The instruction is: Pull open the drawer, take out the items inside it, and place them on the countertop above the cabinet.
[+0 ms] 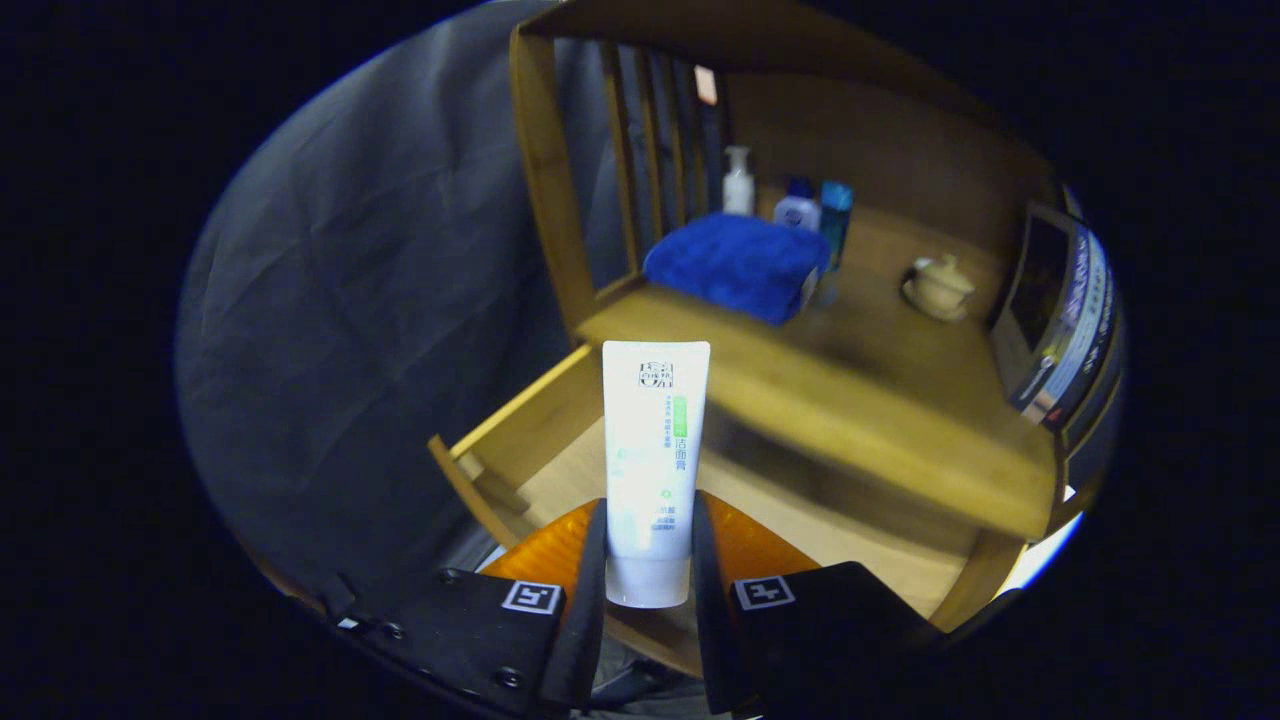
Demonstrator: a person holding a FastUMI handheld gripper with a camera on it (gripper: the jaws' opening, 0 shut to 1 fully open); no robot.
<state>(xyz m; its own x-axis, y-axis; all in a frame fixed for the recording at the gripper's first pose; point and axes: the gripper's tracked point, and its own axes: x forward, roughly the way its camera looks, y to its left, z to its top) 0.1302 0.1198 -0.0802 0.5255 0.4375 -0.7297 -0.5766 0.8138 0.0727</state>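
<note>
A white tube point(652, 450) with green print stands upright between my fingers, cap end down, and my gripper point(648, 560) is shut on its lower part. Under the tube, the wooden drawer point(520, 425) is pulled out from the cabinet, and its pale bottom shows on both sides of my fingers. Beyond the tube lies the wooden countertop point(860, 380), its front edge level with the tube's upper half.
A blue folded cloth point(738, 262) lies at the back of the countertop, with a white pump bottle point(738, 182) and two blue-capped bottles point(812, 212) behind it. A small cream pot point(940, 288) sits to the right, and a framed panel point(1055, 320) leans further right. Wooden slats point(640, 160) rise on the left.
</note>
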